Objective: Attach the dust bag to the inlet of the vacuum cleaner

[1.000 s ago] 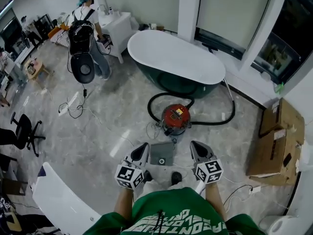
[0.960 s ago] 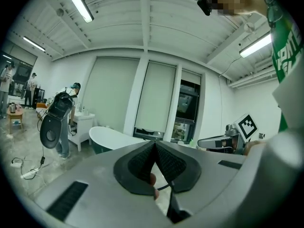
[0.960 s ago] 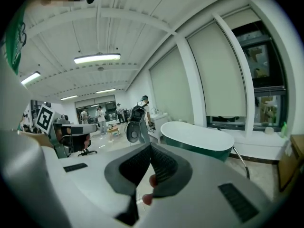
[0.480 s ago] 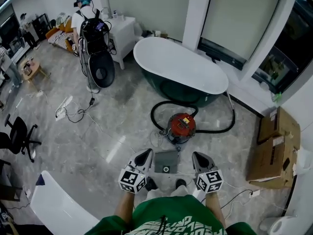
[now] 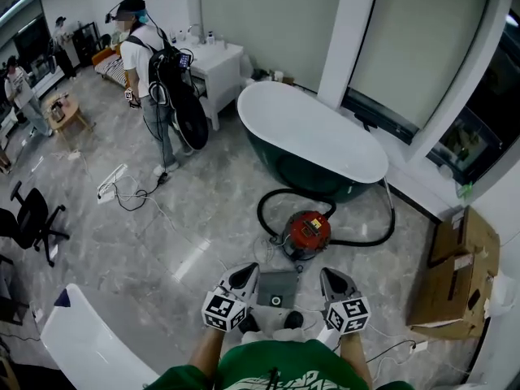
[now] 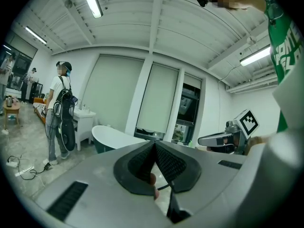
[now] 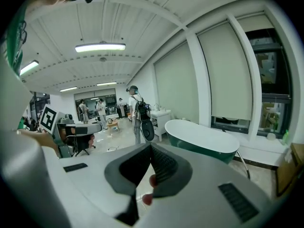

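The red vacuum cleaner (image 5: pixel 309 231) stands on the marble floor with its black hose (image 5: pixel 357 238) looped round it. Just in front of it, a flat grey dust bag (image 5: pixel 278 287) with a round hole lies on the floor by the person's shoes. My left gripper (image 5: pixel 246 272) hovers left of the bag and my right gripper (image 5: pixel 331 275) hovers right of it. Both are shut and hold nothing. The left gripper view shows the left gripper (image 6: pixel 154 146) with its pads together, and the right gripper (image 7: pixel 150 148) looks the same in its own view.
A dark green bathtub (image 5: pixel 313 140) stands behind the vacuum cleaner. A person with a backpack (image 5: pixel 154 75) is beside a white cabinet (image 5: pixel 215 67). Cardboard boxes (image 5: pixel 455 275) stand at the right, a white panel (image 5: pixel 89 344) lies at the lower left, and cables (image 5: pixel 122 192) and an office chair (image 5: pixel 28 222) at the left.
Both grippers have shifted across the room together, still shut, and the view has lifted. The person with the backpack has walked towards the cabinet and turned.
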